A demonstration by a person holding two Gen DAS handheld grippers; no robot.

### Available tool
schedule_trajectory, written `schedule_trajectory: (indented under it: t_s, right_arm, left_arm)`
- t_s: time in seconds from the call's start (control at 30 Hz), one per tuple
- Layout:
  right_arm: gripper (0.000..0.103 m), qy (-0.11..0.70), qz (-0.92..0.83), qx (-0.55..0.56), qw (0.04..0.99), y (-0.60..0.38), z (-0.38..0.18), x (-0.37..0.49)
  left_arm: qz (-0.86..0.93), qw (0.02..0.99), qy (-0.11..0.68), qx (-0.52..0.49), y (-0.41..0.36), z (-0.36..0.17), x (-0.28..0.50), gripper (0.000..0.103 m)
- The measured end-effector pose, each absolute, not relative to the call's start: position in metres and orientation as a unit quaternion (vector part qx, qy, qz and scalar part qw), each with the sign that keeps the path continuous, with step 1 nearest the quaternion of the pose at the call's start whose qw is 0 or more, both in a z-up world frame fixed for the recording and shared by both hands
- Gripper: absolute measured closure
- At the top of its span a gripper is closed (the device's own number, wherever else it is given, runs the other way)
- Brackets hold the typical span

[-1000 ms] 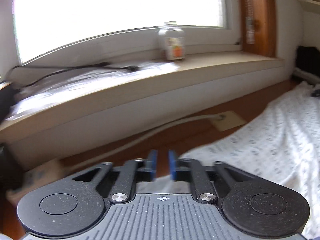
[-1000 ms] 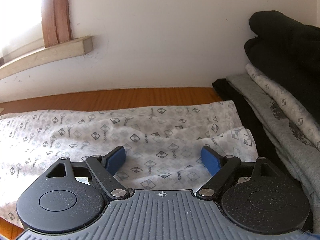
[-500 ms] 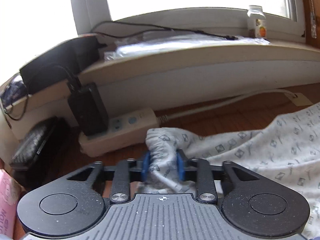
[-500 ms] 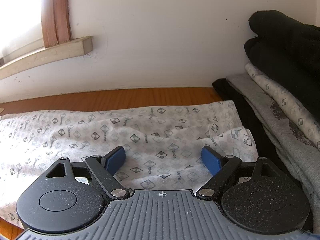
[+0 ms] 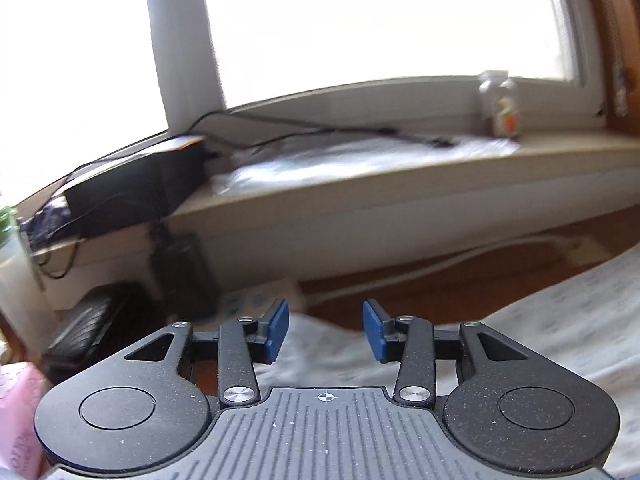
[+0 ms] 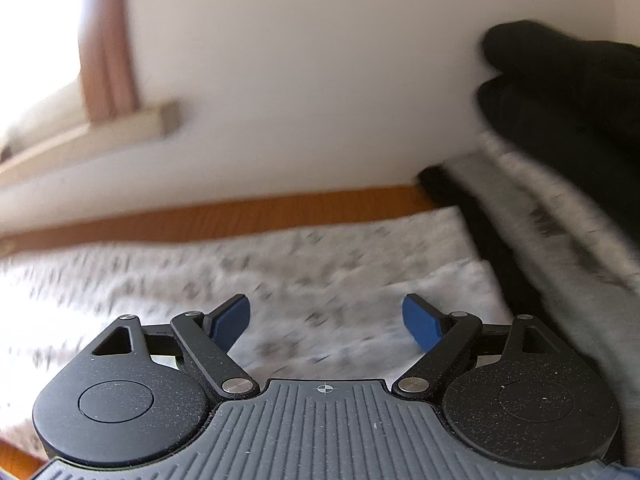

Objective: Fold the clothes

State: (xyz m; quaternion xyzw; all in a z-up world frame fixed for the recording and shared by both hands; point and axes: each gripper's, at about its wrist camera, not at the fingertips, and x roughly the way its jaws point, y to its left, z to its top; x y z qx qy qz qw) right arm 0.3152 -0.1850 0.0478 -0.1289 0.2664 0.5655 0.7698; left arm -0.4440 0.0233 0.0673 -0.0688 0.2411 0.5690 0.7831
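A white garment with a small dark check print (image 5: 560,320) lies spread on the wooden table (image 5: 400,296), seen blurred in the right wrist view too (image 6: 320,264). My left gripper (image 5: 326,330) hovers over the garment's left edge; its jaws are opening, and the cloth lies under them, not pinched. My right gripper (image 6: 326,320) stands over the garment's right part near the folded stack; its jaws are closing, still wide apart, with cloth below and nothing pressed between the blue pads (image 6: 420,320).
A stack of folded clothes, grey (image 6: 560,248) under black (image 6: 568,100), sits at the right against the wall. A power strip (image 5: 260,300), black adapter (image 5: 184,272), cables and a black box (image 5: 136,188) crowd the left; a jar (image 5: 502,108) stands on the windowsill.
My left gripper had pinched the garment's edge half a second ago and has let go, its jaws now apart and slightly raised. The right jaws have narrowed a little; the right view has blurred.
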Motion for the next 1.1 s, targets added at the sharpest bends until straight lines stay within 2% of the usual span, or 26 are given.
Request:
schedule_trajectory:
  t_s: [0.03, 0.07, 0.13, 0.2, 0.27, 0.33, 0.43, 0.47, 0.6, 0.67, 0.7, 0.8, 0.9, 1.03, 1.1]
  right_arm:
    - [0.06, 0.269, 0.562, -0.122, 0.772, -0.186, 0.05, 0.32]
    - [0.067, 0.274, 0.556, -0.128, 0.775, -0.183, 0.051, 0.324]
    - [0.077, 0.289, 0.531, -0.143, 0.783, -0.176, 0.049, 0.332]
    - [0.084, 0.288, 0.521, -0.146, 0.79, -0.176, 0.051, 0.336]
    - [0.079, 0.272, 0.518, -0.148, 0.798, -0.181, 0.056, 0.329]
    - [0.065, 0.253, 0.532, -0.152, 0.794, -0.187, 0.061, 0.313]
    - [0.065, 0.233, 0.573, -0.168, 0.767, -0.192, 0.063, 0.274]
    - [0.065, 0.226, 0.588, -0.174, 0.757, -0.194, 0.064, 0.259]
    - [0.065, 0.193, 0.651, -0.185, 0.71, -0.197, 0.061, 0.182]
    - [0.065, 0.178, 0.703, -0.174, 0.666, -0.202, 0.059, 0.146]
    - [0.065, 0.178, 0.716, -0.175, 0.652, -0.203, 0.058, 0.129]
    - [0.066, 0.175, 0.741, -0.184, 0.622, -0.203, 0.056, 0.082]
    - [0.069, 0.16, 0.757, -0.209, 0.598, -0.202, 0.057, 0.042]
    - [0.07, 0.138, 0.774, -0.232, 0.573, -0.206, 0.06, 0.003]
    - [0.07, 0.128, 0.776, -0.241, 0.569, -0.208, 0.061, -0.009]
  left_arm:
    - [0.554, 0.795, 0.236, -0.071, 0.019, 0.072, -0.435, 0.057]
    - [0.539, 0.806, 0.234, -0.075, 0.015, 0.075, -0.425, 0.048]
    - [0.509, 0.825, 0.233, -0.079, 0.006, 0.077, -0.402, 0.039]
    - [0.481, 0.841, 0.235, -0.081, -0.002, 0.075, -0.379, 0.039]
    - [0.454, 0.854, 0.239, -0.084, -0.012, 0.072, -0.357, 0.036]
    - [0.427, 0.867, 0.243, -0.086, -0.021, 0.068, -0.335, 0.034]
    - [0.401, 0.879, 0.244, -0.083, -0.04, 0.068, -0.312, 0.03]
    - [0.395, 0.882, 0.244, -0.082, -0.046, 0.068, -0.306, 0.024]
    - [0.378, 0.89, 0.243, -0.083, -0.074, 0.067, -0.291, 0.015]
    - [0.362, 0.898, 0.235, -0.084, -0.091, 0.066, -0.288, 0.004]
    - [0.355, 0.902, 0.233, -0.085, -0.1, 0.065, -0.288, 0.003]
    - [0.34, 0.908, 0.232, -0.076, -0.128, 0.063, -0.288, 0.009]
    - [0.335, 0.909, 0.241, -0.063, -0.152, 0.058, -0.287, 0.023]
    - [0.334, 0.911, 0.235, -0.059, -0.177, 0.056, -0.291, 0.053]
    - [0.33, 0.913, 0.237, -0.045, -0.192, 0.057, -0.288, 0.064]
